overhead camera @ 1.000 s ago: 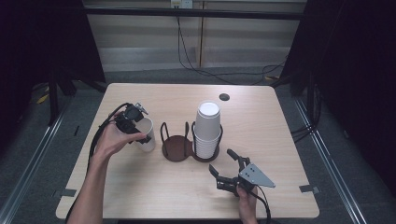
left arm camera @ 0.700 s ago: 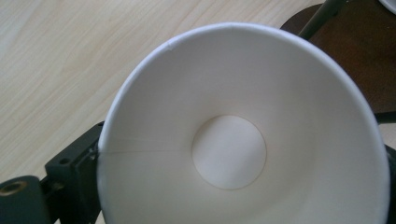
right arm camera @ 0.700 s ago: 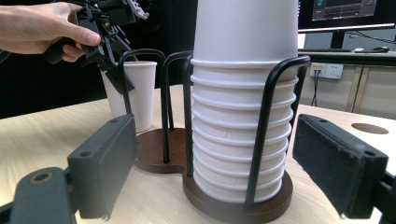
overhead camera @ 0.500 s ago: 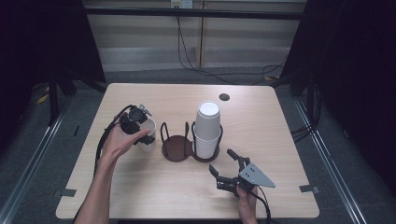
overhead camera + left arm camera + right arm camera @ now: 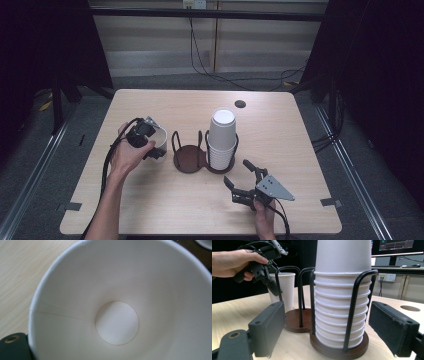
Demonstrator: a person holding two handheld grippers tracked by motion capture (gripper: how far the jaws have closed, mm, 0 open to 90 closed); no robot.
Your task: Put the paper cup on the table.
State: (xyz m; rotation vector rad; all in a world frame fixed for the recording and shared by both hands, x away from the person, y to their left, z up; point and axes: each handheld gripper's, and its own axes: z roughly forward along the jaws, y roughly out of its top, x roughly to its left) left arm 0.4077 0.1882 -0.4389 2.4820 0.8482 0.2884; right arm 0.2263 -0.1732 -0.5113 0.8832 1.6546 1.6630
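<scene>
gripping a single paper cup by its rim, the left gripper is holding it upright just left of the empty holder ring — the right gripper is waiting with jaws apart

White paper cup interior above wooden table.

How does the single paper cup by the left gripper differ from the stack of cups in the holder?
The single cup stands mouth up on the table, outside the holder; the stack of cups sits upside down inside a wire ring of the holder. The single cup is one cup and short; the stack is many nested cups and stands taller. The left gripper is at the single cup; nothing touches the stack. Both are plain white paper.
</scene>
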